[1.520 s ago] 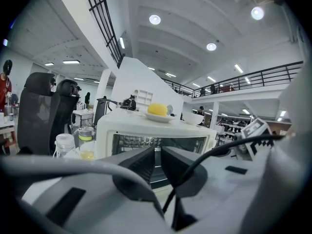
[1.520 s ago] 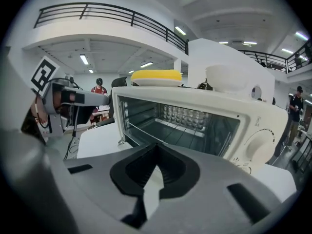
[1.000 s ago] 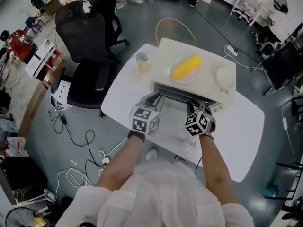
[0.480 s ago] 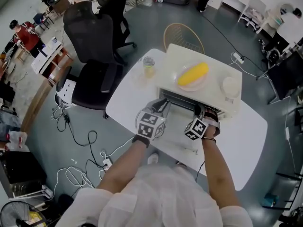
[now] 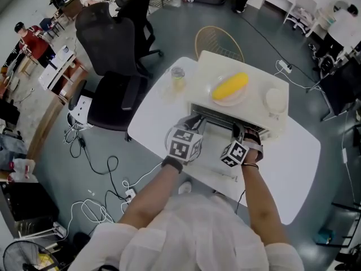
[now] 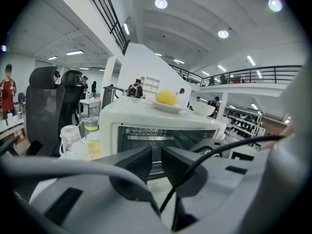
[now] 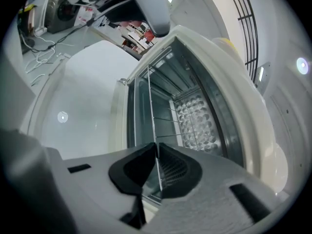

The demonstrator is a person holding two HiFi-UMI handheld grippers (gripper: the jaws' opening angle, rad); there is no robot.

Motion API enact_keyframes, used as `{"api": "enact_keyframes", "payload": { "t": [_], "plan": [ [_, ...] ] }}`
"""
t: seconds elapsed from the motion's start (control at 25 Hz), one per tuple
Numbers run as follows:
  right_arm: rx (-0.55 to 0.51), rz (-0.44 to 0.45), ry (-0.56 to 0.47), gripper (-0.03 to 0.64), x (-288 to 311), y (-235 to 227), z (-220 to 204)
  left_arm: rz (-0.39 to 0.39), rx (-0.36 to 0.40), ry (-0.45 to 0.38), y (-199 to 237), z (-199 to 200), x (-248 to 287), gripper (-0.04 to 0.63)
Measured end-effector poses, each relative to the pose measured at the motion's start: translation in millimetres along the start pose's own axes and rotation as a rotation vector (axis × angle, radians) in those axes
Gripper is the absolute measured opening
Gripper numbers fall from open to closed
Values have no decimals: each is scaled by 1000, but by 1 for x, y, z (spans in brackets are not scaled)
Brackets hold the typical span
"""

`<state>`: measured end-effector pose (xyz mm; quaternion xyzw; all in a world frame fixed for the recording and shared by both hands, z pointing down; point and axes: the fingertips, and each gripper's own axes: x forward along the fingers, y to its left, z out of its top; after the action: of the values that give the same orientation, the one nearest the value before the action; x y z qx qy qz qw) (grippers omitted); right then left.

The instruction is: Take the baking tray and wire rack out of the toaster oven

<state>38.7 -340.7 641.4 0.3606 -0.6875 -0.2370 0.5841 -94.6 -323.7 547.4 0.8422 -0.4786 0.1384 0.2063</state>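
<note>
My right gripper's (image 7: 156, 148) closing jaws cover the wire rack's (image 7: 150, 112) near edge between them; I cannot make out the baking tray.

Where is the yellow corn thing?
In the head view, the yellow corn-shaped food lies on a pale round plate atop the white toaster oven, left of a white bowl.
</note>
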Motion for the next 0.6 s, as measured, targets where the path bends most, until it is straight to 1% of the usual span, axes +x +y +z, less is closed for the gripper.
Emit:
{"api": "enact_keyframes", "payload": {
  "t": [0.16,0.36,0.52,0.6],
  "plan": [
    [15,-2,-17,28,-19,15,2,8,-3,39,-6,-2,0,63],
    [33,-6,-43,28,-49,38,4,21,10,86,-12,-6,2,69],
    [54,-4,-57,28,-68,53,4,31,18,144,-15,-13,3,75],
    [59,-3,-60,28,-74,58,5,49,28,174,-13,-17,6,81]
  ]
}}
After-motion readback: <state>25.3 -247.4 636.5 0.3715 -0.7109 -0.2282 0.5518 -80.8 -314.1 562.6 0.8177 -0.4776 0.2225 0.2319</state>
